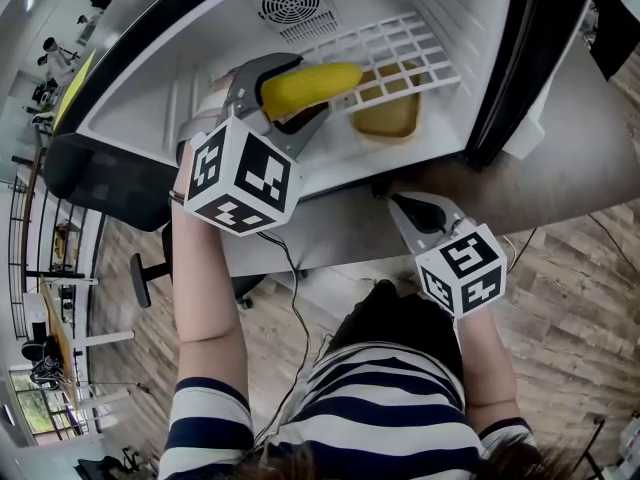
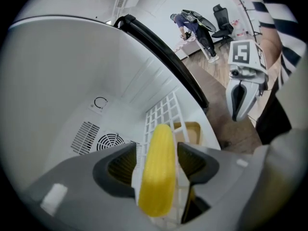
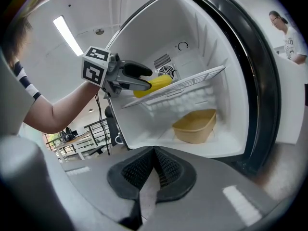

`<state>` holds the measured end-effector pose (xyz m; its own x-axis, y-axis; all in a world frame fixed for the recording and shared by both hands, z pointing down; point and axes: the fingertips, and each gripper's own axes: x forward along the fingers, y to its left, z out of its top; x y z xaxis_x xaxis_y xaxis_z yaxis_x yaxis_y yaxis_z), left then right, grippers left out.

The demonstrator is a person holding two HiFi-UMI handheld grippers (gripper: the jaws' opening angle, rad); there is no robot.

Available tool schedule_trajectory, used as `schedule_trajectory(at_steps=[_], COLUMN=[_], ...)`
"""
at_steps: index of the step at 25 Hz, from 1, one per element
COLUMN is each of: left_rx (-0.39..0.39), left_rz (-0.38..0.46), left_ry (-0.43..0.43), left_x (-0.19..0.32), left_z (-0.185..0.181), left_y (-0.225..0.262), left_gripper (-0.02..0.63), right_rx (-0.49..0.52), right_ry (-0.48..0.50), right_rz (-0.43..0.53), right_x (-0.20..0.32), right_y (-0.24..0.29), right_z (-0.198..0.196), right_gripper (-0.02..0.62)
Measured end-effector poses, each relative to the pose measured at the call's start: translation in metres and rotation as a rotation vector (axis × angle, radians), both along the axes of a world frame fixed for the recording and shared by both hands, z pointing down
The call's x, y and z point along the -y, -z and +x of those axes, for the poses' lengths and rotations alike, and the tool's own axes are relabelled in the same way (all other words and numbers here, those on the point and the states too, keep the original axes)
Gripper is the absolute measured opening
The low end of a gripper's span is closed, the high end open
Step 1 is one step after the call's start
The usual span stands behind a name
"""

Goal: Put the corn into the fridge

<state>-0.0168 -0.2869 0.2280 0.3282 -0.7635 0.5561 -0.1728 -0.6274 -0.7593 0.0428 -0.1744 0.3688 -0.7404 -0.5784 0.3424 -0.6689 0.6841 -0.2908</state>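
Yellow corn, head view: we see the corn point(image 1: 335, 78) at 12 o'clock, lying crosswise inside the open fridge point(image 1: 150, 98), over the front part of the white wire shelf point(image 1: 400, 43).
Left gripper, head view: the left gripper point(image 1: 308, 90) reaches into the fridge with one jaw on each side of the corn.
Tan tray, head view: the tan tray point(image 1: 385, 120) shows through the shelf at 1 o'clock, lower in the fridge.
Right gripper, head view: the right gripper point(image 1: 400, 206) sits at 4 o'clock over the grey tabletop point(image 1: 560, 158), outside the fridge and well apart from the corn.
Jaws, left gripper view: both dark pads press the sides of the corn, so we read this tool as clamped on it.
Corn tip, left gripper view: it points to 12 o'clock along the wire shelf, with the round fan vent point(image 2: 107, 142) at 9 o'clock on the back wall.
Surroundings, left gripper view: the tan tray lies past the corn at 1 o'clock; the right gripper stands at 2 o'clock.
Jaws, right gripper view: the two pads meet at 6 o'clock with nothing between them.
Fridge, right gripper view: it stands open ahead; at 10 o'clock the left gripper holds the corn at the shelf's front edge.
Contact, right gripper view: we cannot tell whether the corn touches the shelf.
Tan tray, right gripper view: it rests on the fridge floor at 4 o'clock, below the shelf.
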Motion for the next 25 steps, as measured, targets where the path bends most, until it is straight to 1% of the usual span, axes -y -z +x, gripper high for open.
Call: schedule_trajectory(at_steps=[5,10,15,20,23,25], left_rx=[-0.016,-0.087,-0.194,-0.278,-0.36,-0.425], left_rz=[0.022,0.037,0.095,0.142,0.181,0.192], left_ry=[0.006,0.007,0.076,0.148,0.195,0.231], left_x=[-0.007,-0.018,-0.029,-0.041,-0.051,-0.058], left_z=[-0.003,-0.004,-0.01,-0.018,-0.024,-0.03], left_y=[0.005,0.011,0.015,0.015,0.02,0.021], left_gripper=[0.0,0.0,0.0,0.0,0.0,0.0], right_rx=[-0.006,-0.013,-0.022,-0.025,-0.028,-0.028], right_ry=[0.003,0.003,0.002,-0.009,-0.018,-0.025], right_rz=[0.01,0.019,0.033,0.04,0.052,0.06], right_x=[-0.002,-0.003,-0.004,-0.005,-0.005,-0.004], right_y=[0.004,0.008,0.011,0.015,0.021,0.025], right_z=[-0.001,-0.005,-0.006,-0.007,-0.005,-0.003], right_gripper=[-0.006,-0.006,-0.006,-0.006,-0.006,-0.006])
